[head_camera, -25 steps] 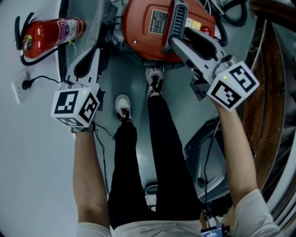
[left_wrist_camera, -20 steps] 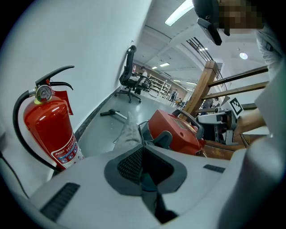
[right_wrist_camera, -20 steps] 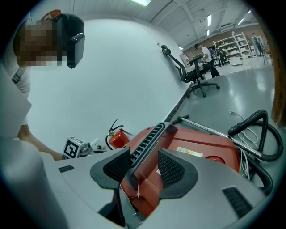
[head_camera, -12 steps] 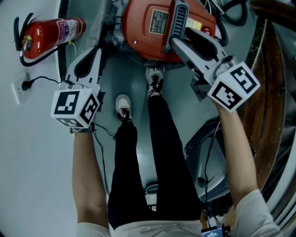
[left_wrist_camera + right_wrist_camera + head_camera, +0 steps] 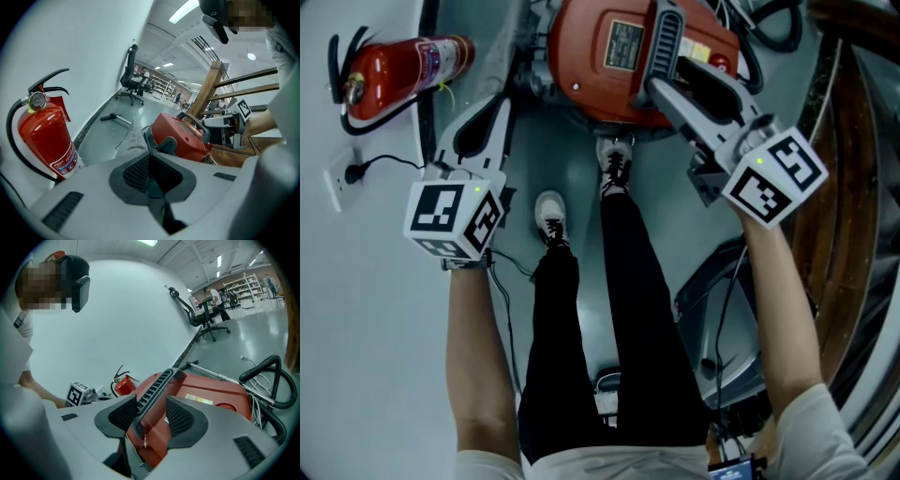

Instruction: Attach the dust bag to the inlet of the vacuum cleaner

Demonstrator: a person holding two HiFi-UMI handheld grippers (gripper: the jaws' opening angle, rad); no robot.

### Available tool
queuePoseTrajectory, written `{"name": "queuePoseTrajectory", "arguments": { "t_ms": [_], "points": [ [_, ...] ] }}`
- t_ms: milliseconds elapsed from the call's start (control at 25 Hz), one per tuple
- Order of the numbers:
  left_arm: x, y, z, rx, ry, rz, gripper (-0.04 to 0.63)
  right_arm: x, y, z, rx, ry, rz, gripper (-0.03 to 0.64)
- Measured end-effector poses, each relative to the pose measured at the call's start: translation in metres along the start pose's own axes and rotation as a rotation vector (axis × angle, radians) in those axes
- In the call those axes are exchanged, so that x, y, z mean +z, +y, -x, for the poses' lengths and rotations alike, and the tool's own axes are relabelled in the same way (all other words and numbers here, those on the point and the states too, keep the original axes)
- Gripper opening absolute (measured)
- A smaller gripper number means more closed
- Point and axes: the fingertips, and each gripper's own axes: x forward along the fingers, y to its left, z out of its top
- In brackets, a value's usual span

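Observation:
The red vacuum cleaner [image 5: 619, 56] lies on the floor in front of the person's feet, its grey ribbed handle [image 5: 664, 33] on top. A grey cloth dust bag [image 5: 504, 52] hangs down its left side. My left gripper [image 5: 487, 108] is shut, and the grey cloth of the dust bag [image 5: 132, 139] rises from its closed tips [image 5: 150, 154]. My right gripper [image 5: 664, 89] is open and straddles the lower end of the handle [image 5: 157, 380]. Its left pad lies against the handle, and red body shows beside the right pad [image 5: 180, 416].
A red fire extinguisher [image 5: 403, 70] lies by the wall at the left, above a wall socket [image 5: 342, 173] with a plugged cable. A black hose [image 5: 267, 376] and a metal wand [image 5: 211, 371] lie beyond the vacuum. A wooden railing [image 5: 839, 187] runs along the right.

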Motion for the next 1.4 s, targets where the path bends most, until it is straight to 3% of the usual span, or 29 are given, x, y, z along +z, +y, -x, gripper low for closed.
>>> {"name": "queuePoseTrajectory", "arguments": {
  "t_ms": [1400],
  "points": [
    [0.001,-0.013,-0.005,-0.062,0.021,-0.016,0.019,0.001,0.000,0.000,-0.006,-0.006,0.007,0.202]
  ]
}}
